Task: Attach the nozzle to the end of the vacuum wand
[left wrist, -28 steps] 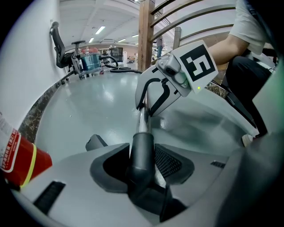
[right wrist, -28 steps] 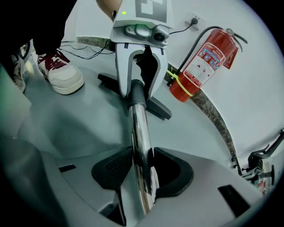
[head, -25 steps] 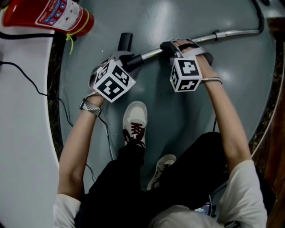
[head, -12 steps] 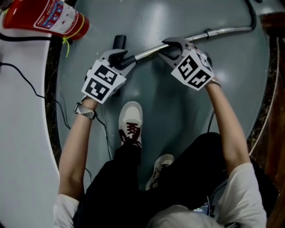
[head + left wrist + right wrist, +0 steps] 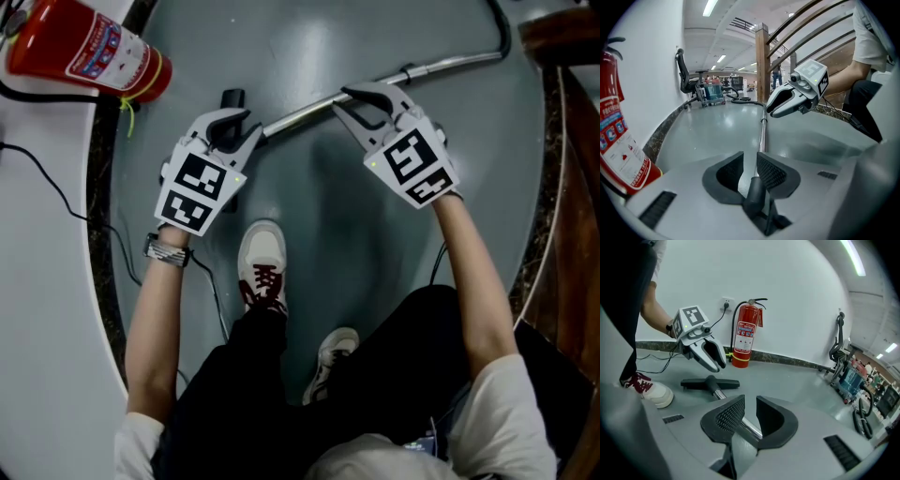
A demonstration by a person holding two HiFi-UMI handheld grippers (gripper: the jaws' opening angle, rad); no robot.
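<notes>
The nozzle (image 5: 710,383), a black T-shaped floor head, lies flat on the grey floor (image 5: 309,206). Its neck meets the near end of the chrome vacuum wand (image 5: 431,66) in one line. From there the wand runs along the floor, up and to the right in the head view, into a dark hose at the top edge.

The left tongs (image 5: 242,129) hang over the nozzle's neck, above it and clear of it. In the right gripper view they (image 5: 717,366) show above the floor head with nothing in them. In their own view the jaws have just been closing and stand a narrow gap apart. Through that gap the dark neck and the wand (image 5: 761,131) show below, and the pads press on neither, so these tongs are released.

The right tongs (image 5: 339,98) hang over the wand farther along. Their jaws have also just been closing. The left gripper view shows them (image 5: 769,110) above the tube and empty, and their own view shows the chrome through the slot between the pads. They are released too.

A red fire extinguisher (image 5: 84,47) stands against the white wall beyond the nozzle. The person's white shoe (image 5: 262,262) rests on the floor just behind the left tongs. Down the hall stands a black office chair (image 5: 686,77).
</notes>
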